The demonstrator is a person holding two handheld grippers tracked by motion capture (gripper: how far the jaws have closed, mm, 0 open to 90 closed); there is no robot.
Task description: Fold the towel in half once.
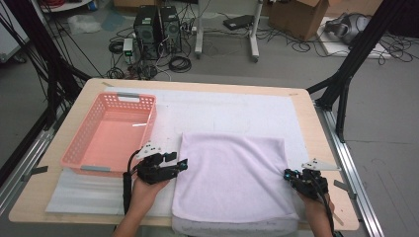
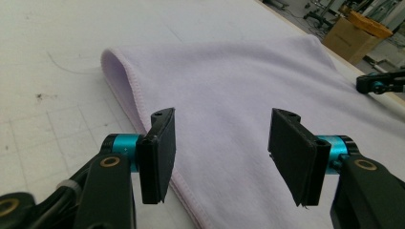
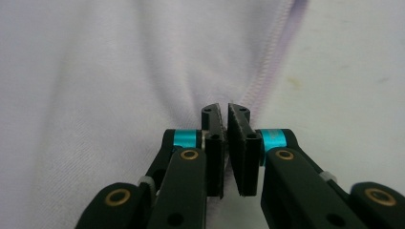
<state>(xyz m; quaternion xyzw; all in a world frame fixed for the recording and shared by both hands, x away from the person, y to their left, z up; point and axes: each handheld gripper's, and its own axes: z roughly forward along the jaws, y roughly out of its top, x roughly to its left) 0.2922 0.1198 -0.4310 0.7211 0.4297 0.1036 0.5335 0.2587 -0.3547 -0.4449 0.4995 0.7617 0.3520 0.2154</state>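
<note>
Basket (image 1: 111,133) left of towel (image 1: 232,177), both on table (image 1: 306,113).

Even, soft overhead light is falling across all views, casting only faint shadows. A small glare streak is showing on the pink basket (image 1: 109,133) floor. The high view is looking slightly soft and low-res. In both gripper views the near jaws are blurring, the far background going hazy.

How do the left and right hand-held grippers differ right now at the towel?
The left hand-held gripper has its jaws wide apart, holding nothing; the right hand-held gripper has its jaws pressed nearly together, apparently pinching the towel at its hem. The left sits at the towel's left edge near the pink basket; the right sits at the right edge. Both are black with teal collars and low over the table.
</note>
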